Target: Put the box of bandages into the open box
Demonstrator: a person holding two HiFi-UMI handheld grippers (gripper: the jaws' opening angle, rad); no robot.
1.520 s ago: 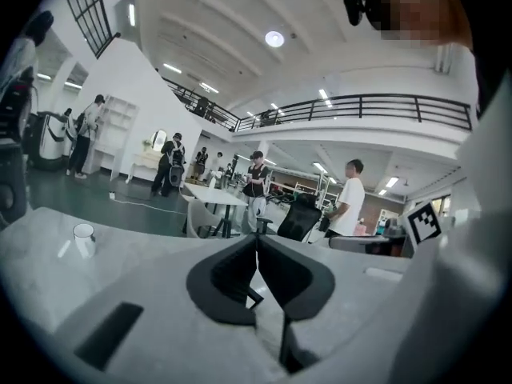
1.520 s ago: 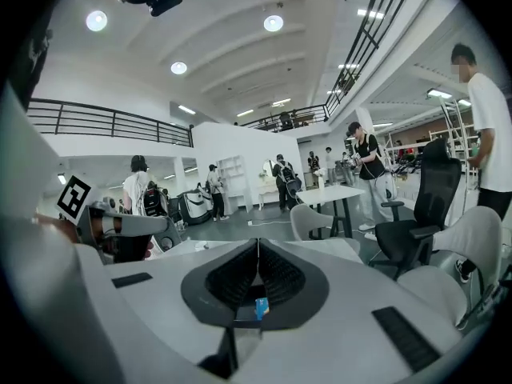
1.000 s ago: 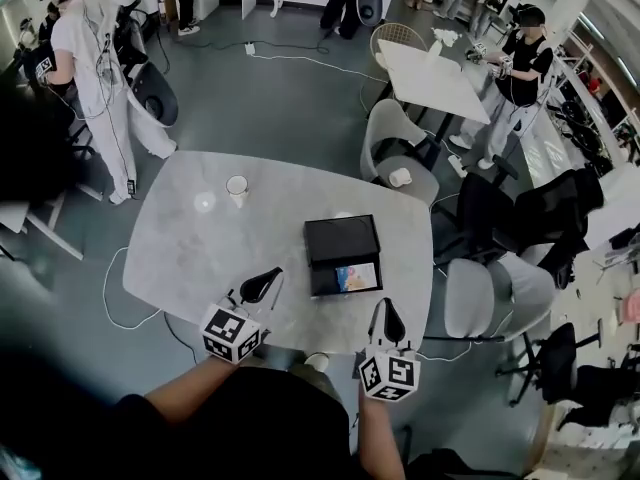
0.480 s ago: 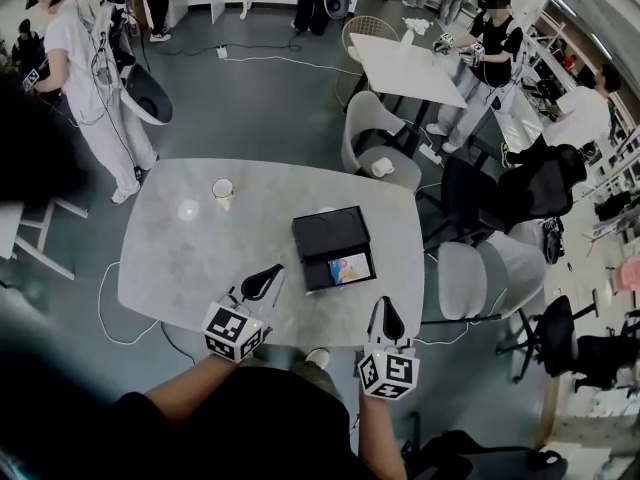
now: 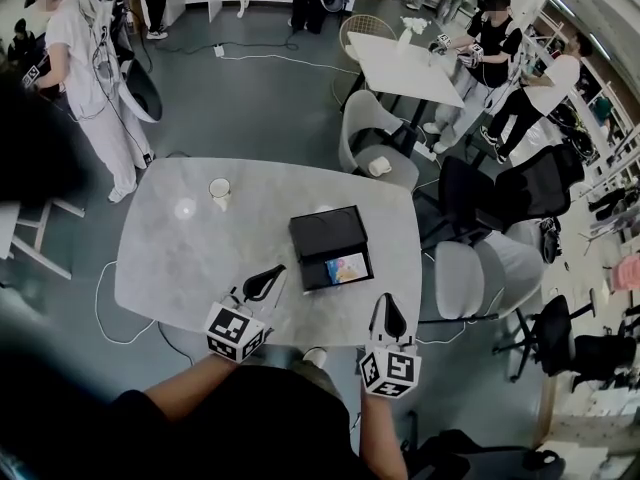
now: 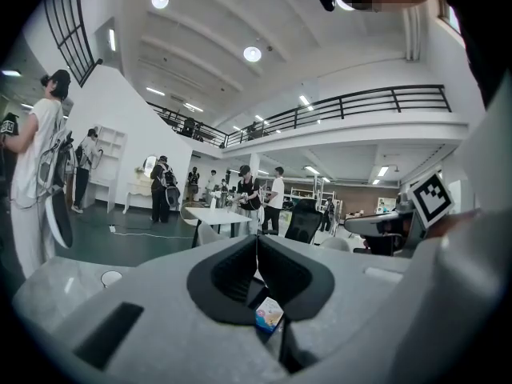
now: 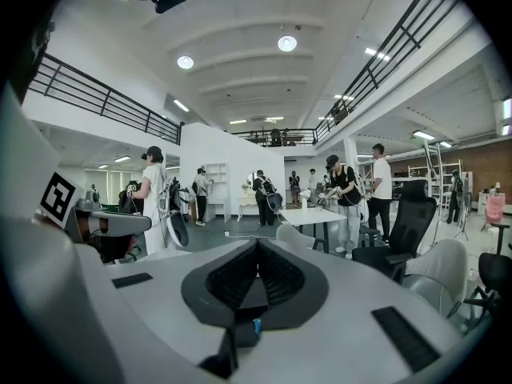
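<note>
I hold my left tool (image 5: 265, 281) low over the near edge of the grey tabletop (image 5: 190, 258), its two dark jaws pressed tip to tip with nothing between them; in the left gripper view the left tool (image 6: 256, 240) shows the same closed seam. My right tool (image 5: 388, 316) sits at the tabletop's near right edge, and in the right gripper view its jaws (image 7: 256, 250) also meet along their length and carry nothing. Both tools point away from me toward the black open box (image 5: 325, 234), which stands on the tabletop beyond and between them, apart from both. Its lid is laid back on the far side and its tray faces me. The box of bandages (image 5: 347, 267), a small colourful carton, lies flat inside that tray, toward its right half. Through the gap under my left tool's jaws I see the same carton (image 6: 269, 316) ahead of me. Farther off to the left a white cup (image 5: 219, 190) stands upright on the tabletop, well apart from the open box. Other people stand around the room beyond the tabletop.
</note>
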